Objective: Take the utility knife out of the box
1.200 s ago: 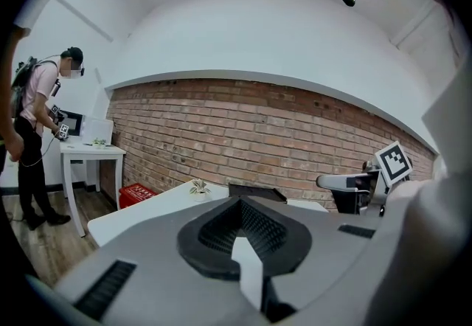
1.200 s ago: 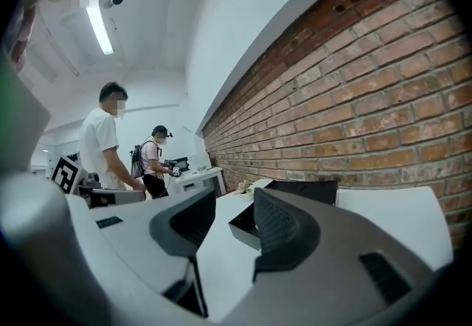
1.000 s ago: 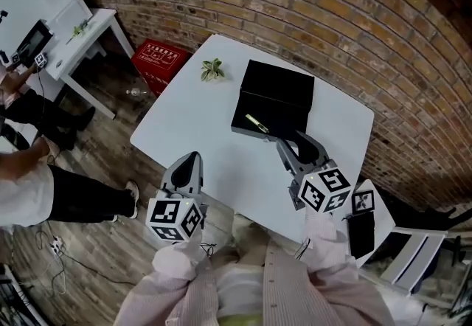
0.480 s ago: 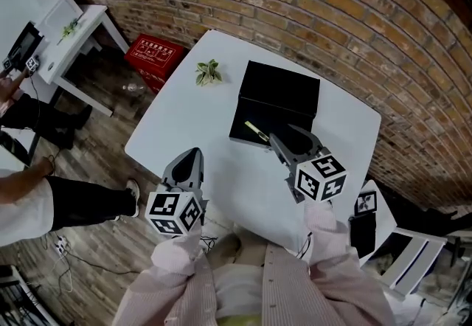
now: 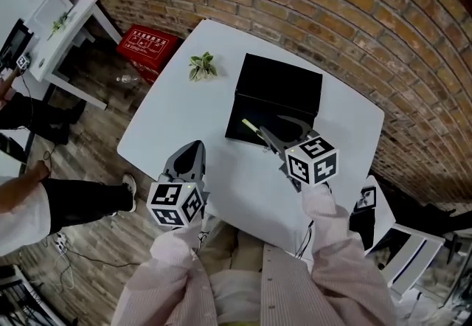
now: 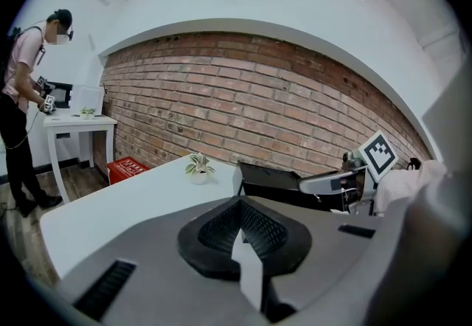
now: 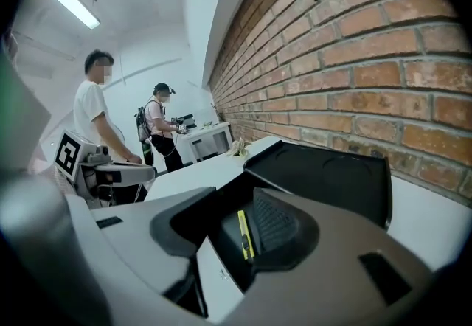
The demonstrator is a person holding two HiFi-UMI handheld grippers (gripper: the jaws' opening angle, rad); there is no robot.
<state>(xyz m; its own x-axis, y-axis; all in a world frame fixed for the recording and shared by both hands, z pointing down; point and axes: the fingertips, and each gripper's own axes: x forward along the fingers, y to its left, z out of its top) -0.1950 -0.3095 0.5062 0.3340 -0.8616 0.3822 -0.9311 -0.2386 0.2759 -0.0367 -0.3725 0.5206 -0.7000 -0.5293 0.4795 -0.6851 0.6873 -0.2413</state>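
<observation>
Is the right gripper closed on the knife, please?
No: in the right gripper view the right gripper is open, and the knife lies in the box beyond its jaws.

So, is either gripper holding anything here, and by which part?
Nothing is held. The right gripper is open over the box, the yellow utility knife lying loose between its jaws; the left gripper is shut on nothing.
</observation>
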